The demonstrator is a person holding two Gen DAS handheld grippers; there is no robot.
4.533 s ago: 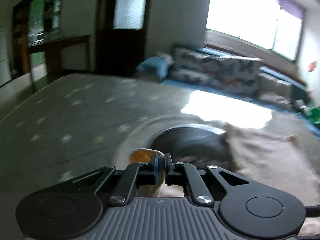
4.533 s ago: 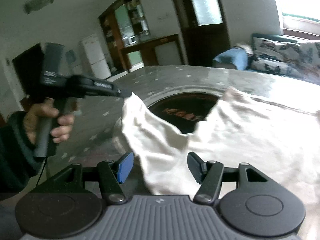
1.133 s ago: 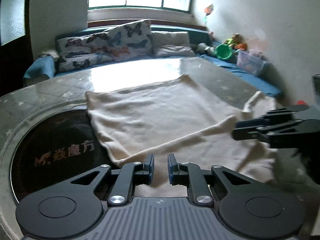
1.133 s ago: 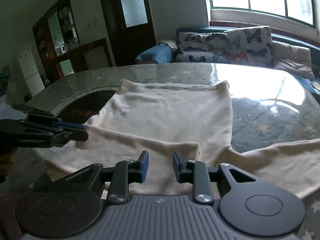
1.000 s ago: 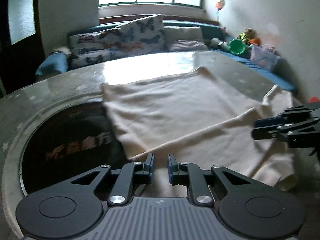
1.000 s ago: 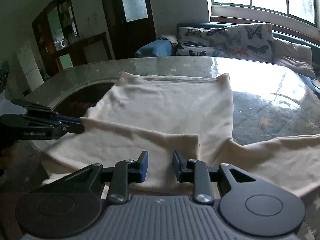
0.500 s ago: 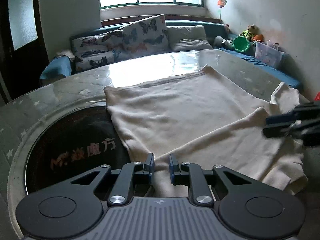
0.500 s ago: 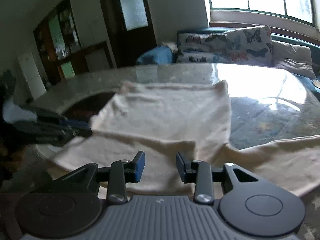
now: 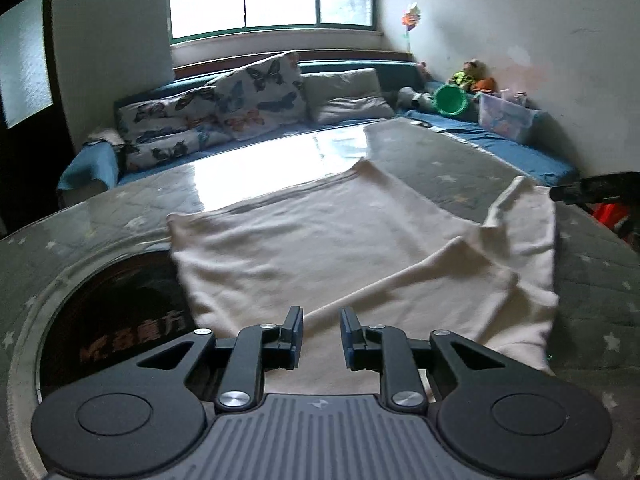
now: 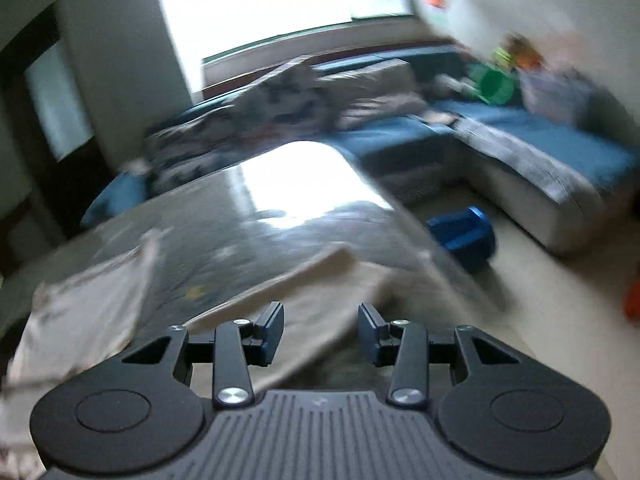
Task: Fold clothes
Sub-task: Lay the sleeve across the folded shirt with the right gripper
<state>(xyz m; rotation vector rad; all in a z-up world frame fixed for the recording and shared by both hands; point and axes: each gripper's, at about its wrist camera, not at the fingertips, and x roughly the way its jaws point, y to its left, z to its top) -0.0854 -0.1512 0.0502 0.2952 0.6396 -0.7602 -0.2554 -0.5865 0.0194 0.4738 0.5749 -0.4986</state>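
Observation:
A cream garment (image 9: 320,240) lies spread on the glass-topped table (image 9: 460,168), its near part folded over its body. One sleeve (image 9: 528,216) trails off to the right. My left gripper (image 9: 320,338) hovers over the near folded edge. Its jaws are opening, a narrow gap apart, with nothing pressed between the pads. In the blurred right wrist view my right gripper (image 10: 320,334) hangs above the sleeve (image 10: 312,292), jaws opening wide and empty. The garment's body (image 10: 80,308) shows at the left. The right gripper's tip (image 9: 558,193) pokes in at the left view's right edge.
A dark round inset (image 9: 112,312) with lettering sits in the table at the left. A blue sofa with butterfly cushions (image 9: 240,108) runs along the window wall. It carries a green bowl (image 9: 450,98) and a clear box (image 9: 504,116). A blue stool (image 10: 460,236) stands on the floor.
The right gripper has swung fast to the right and rolled, from over the folded edge to the sleeve, and its jaws have widened. The left gripper drew back slightly and its jaws parted a little.

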